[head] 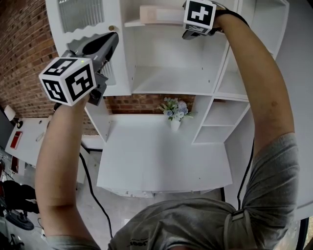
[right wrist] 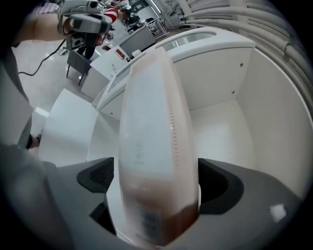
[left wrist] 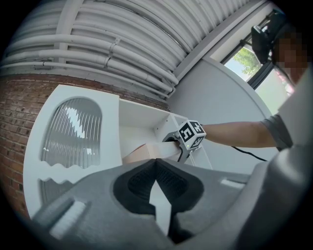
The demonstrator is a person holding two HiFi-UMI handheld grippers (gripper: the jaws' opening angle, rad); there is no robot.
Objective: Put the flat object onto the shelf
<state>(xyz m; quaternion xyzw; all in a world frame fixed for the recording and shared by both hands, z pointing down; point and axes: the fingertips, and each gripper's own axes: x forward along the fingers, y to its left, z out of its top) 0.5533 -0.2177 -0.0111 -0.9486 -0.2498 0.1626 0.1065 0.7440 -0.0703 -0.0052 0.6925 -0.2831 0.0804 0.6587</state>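
The flat object is a pale pink-and-white box [head: 156, 13]. It lies on the top shelf board [head: 134, 23] of a white cabinet. My right gripper [head: 188, 30] reaches in at the box's right end. In the right gripper view the box [right wrist: 151, 146] runs away from me between the jaws of the right gripper [right wrist: 156, 180], which stand open with a gap on each side of it. My left gripper [head: 113, 39] is raised at the left in front of the cabinet door, shut and empty. The left gripper view shows the left gripper [left wrist: 156, 163] pointing toward the box [left wrist: 146, 152].
A cabinet door with ribbed glass [head: 80, 14] stands left of the open shelf bay. Below are a deeper shelf [head: 171, 80], a white desk top [head: 161, 156] with a flower vase [head: 175, 114], and small side compartments [head: 220, 114]. A brick wall [head: 24, 53] lies to the left.
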